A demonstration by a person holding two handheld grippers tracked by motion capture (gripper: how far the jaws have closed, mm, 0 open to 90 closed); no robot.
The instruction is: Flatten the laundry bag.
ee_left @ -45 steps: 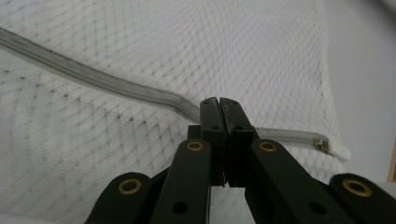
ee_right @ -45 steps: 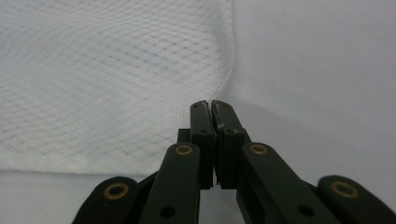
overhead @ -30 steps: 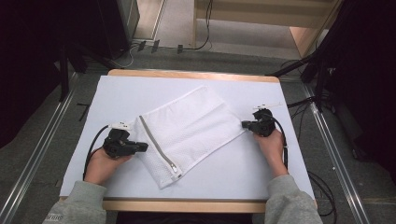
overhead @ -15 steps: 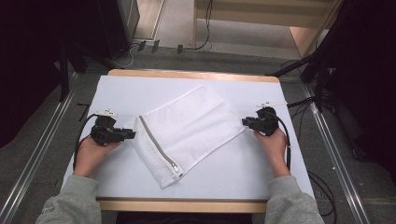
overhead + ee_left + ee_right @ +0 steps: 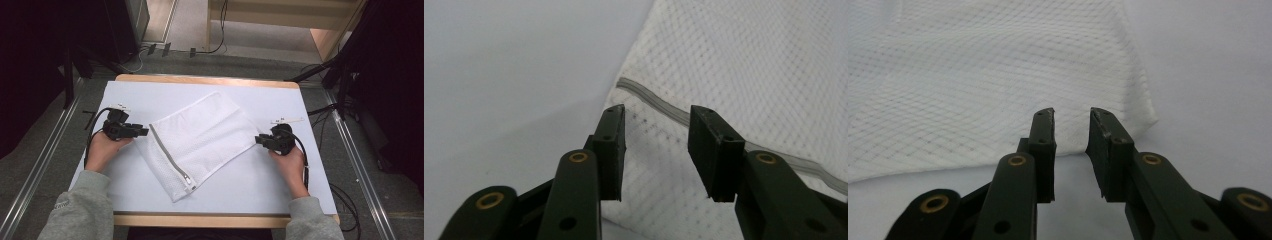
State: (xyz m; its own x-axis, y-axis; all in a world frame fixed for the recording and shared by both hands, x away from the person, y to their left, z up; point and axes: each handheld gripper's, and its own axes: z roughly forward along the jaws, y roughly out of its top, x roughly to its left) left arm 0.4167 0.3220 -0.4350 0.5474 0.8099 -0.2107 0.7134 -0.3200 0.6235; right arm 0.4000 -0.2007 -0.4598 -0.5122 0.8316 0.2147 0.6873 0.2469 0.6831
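Observation:
A white mesh laundry bag (image 5: 200, 140) lies flat and slanted in the middle of the white table cover; its grey zipper (image 5: 169, 159) runs along its left edge. My left gripper (image 5: 145, 132) is open at the bag's upper left corner, jaws above the mesh (image 5: 744, 65) beside the zipper tape (image 5: 659, 106). My right gripper (image 5: 258, 140) is open at the bag's right corner; in the right gripper view the bag's edge (image 5: 998, 90) lies just past the jaw tips, with nothing held.
The white cover (image 5: 280, 105) spans the wooden table, whose edge (image 5: 210, 80) shows at the back. Cables (image 5: 95, 130) trail from both grippers. Dark stands and floor cables surround the table.
My left gripper has moved up and away along the bag's left edge, from the lower zipper area to the upper left corner. The right gripper has shifted slightly nearer.

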